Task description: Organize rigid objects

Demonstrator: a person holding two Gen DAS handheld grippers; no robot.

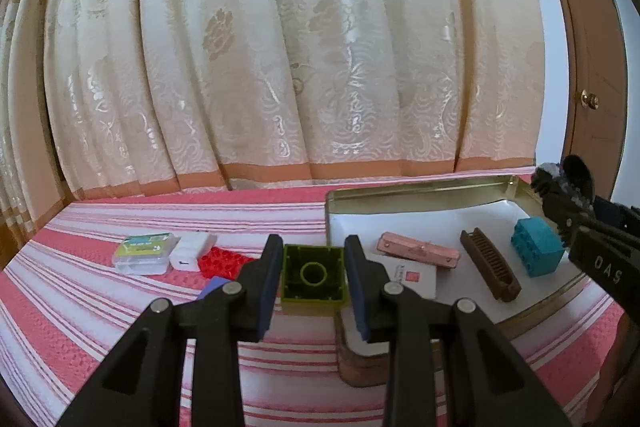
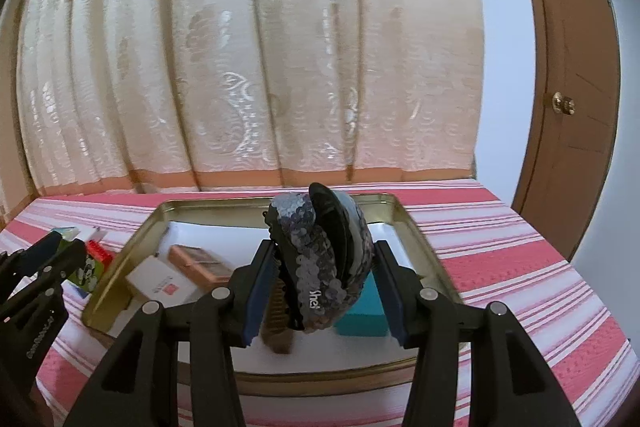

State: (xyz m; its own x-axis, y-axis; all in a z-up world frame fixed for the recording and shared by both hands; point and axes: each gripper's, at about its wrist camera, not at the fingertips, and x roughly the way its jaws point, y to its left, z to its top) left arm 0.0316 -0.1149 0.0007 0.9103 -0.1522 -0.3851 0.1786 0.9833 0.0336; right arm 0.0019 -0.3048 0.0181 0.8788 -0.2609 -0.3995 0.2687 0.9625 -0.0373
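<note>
Green block [image 1: 313, 275] between left fingers [image 1: 267, 283]; sequined clip [image 2: 320, 259] between right fingers [image 2: 256, 291].

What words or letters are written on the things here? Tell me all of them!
"She" in white, on the sequined hair clip held in the right tongs.
"OAS", on the side of the right tongs, seen from the left camera.
Green-labelled clear box: print too blurred to read.
White card with a red square: print too small to read.
Left tongs' side lettering: too blurred.
</note>
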